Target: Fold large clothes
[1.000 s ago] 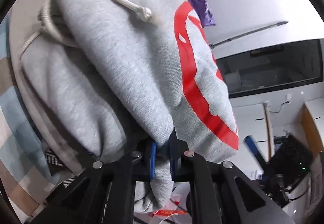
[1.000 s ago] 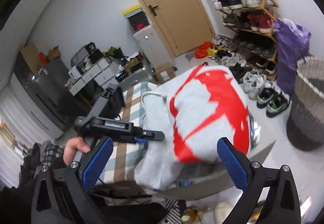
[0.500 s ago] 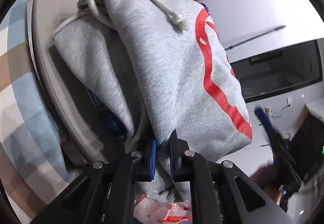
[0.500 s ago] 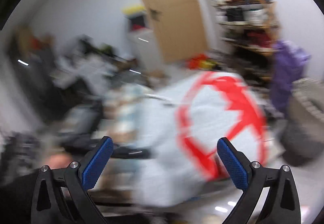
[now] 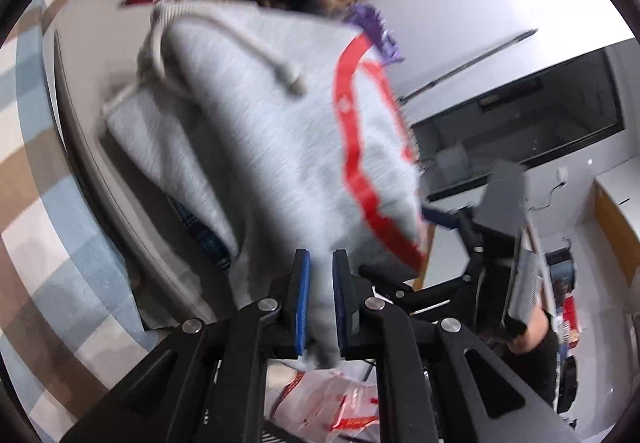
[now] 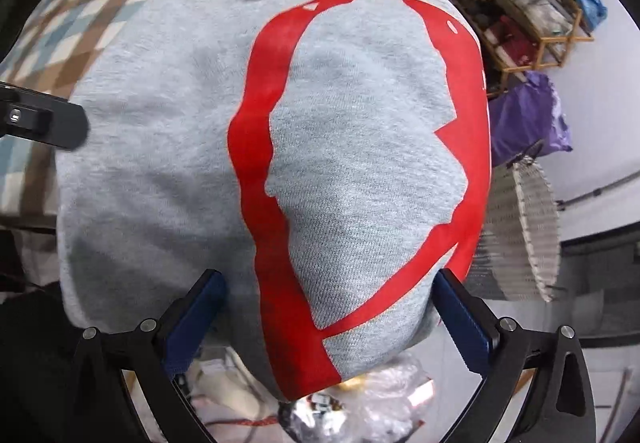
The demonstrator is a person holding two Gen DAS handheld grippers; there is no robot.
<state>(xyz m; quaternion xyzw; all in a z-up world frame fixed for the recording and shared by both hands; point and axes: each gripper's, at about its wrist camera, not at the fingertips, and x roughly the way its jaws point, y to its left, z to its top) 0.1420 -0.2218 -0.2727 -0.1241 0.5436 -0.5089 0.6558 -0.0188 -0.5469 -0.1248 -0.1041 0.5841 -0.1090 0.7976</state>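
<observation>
A folded grey hoodie (image 5: 260,147) with a red print lies over the edge of a grey surface, its white drawstring (image 5: 280,71) on top. My left gripper (image 5: 320,255) is shut on the hoodie's near hanging edge, with grey cloth pinched between the blue pads. In the right wrist view the hoodie (image 6: 360,163) fills the frame. My right gripper (image 6: 328,279) points down over it, open wide, with the lower fold between its fingers and the pads not pressing. The left gripper (image 6: 44,123) shows at the hoodie's left side.
A checked blue and brown cover (image 6: 80,3) lies behind the hoodie. A shoe rack (image 6: 528,3), a purple bag (image 6: 528,119) and a white wicker basket (image 6: 532,227) stand to the right. Plastic bags (image 6: 380,395) lie on the floor below the hoodie.
My right gripper has tipped downward and closed in on the hoodie, which now fills its view. My left gripper has shifted while still pinching the hoodie's edge.
</observation>
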